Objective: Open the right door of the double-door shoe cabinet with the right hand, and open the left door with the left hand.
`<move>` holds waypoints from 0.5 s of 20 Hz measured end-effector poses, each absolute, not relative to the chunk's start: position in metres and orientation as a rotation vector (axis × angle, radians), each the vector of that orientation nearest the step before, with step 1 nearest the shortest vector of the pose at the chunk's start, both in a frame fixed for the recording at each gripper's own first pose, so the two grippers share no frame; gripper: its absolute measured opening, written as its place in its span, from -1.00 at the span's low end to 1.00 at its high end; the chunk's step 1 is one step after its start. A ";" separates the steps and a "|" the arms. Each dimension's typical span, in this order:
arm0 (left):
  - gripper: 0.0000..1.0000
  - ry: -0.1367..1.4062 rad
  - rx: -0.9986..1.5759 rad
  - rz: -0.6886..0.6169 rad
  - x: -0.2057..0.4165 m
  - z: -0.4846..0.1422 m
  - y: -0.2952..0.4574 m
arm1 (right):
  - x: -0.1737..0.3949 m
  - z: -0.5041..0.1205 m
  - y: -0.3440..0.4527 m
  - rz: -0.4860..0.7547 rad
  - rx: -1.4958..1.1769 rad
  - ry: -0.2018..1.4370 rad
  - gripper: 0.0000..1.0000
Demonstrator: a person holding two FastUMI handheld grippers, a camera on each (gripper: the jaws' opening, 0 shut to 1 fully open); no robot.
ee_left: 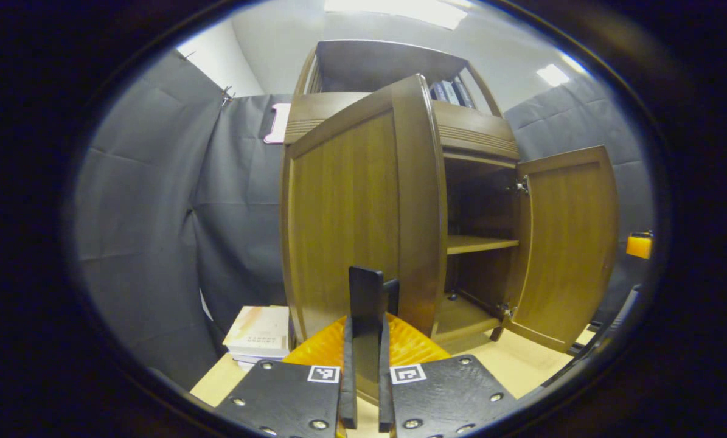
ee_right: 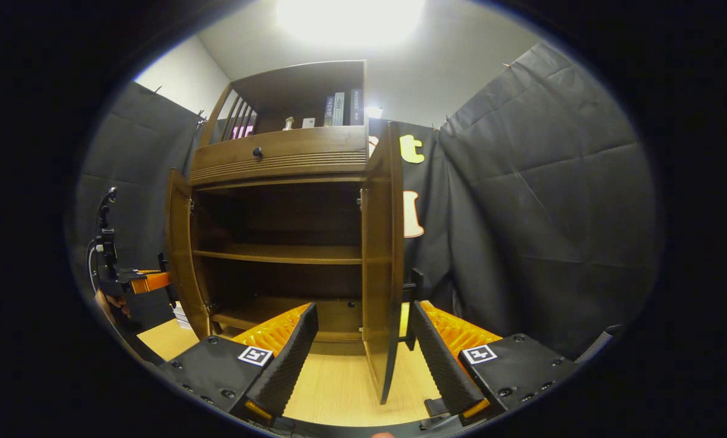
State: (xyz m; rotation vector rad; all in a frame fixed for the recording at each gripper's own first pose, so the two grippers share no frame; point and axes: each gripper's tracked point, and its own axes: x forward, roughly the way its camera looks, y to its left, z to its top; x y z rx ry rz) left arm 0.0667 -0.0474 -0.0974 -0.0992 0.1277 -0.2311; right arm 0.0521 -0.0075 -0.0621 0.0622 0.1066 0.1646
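Note:
The brown wooden shoe cabinet (ee_right: 278, 155) stands with both doors swung out. In the left gripper view, my left gripper (ee_left: 366, 319) is shut on the black upright handle (ee_left: 366, 286) of the left door (ee_left: 345, 219), which stands partly open. The right door (ee_left: 573, 243) hangs wide open beyond it. In the right gripper view, my right gripper (ee_right: 363, 309) is open, its fingers (ee_right: 290, 353) spread to either side of the right door's edge (ee_right: 381, 255) without pressing it. That door's black handle (ee_right: 413, 286) sits by the right finger. The left gripper (ee_right: 147, 281) shows at the left door (ee_right: 180, 255).
Inside the cabinet are a bare middle shelf (ee_right: 278, 252) and a bottom board. Above sit a drawer with a knob (ee_right: 257, 152) and several books (ee_right: 339, 108). A stack of books (ee_left: 260, 334) lies left of the cabinet on the light wood floor (ee_right: 339, 377). Black cloth walls close in.

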 end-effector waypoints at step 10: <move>-0.70 0.152 -0.117 -0.217 0.051 -0.109 0.005 | 0.051 -0.062 0.051 0.223 0.069 0.109 0.94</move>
